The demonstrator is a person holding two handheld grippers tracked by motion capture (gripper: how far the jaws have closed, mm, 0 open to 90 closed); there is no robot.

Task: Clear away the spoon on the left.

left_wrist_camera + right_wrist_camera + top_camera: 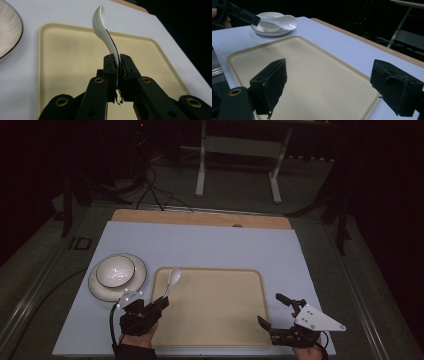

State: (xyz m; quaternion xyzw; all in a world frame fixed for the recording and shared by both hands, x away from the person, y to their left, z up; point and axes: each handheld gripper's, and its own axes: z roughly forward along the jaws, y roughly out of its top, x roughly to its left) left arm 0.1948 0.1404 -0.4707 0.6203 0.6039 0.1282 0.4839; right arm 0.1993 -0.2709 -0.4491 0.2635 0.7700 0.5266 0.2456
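My left gripper point(162, 302) is shut on the handle of a white ceramic spoon point(173, 279), whose bowl points away over the near-left corner of a beige tray point(215, 315). In the left gripper view the spoon point(103, 30) rises from between the closed jaws of the left gripper point(119, 62). A white bowl point(115, 270) sits on a dark-rimmed white plate point(99, 291) left of the tray. My right gripper point(274, 310) stands open at the tray's near-right corner, its jaws wide apart with nothing between them, as the right gripper view of it point(332, 82) shows.
A pale blue mat point(210, 245) covers the wooden table point(200, 217). Beyond the table stand a white metal frame point(237, 160) and cables on the dark floor. The tray's surface point(312, 75) is bare.
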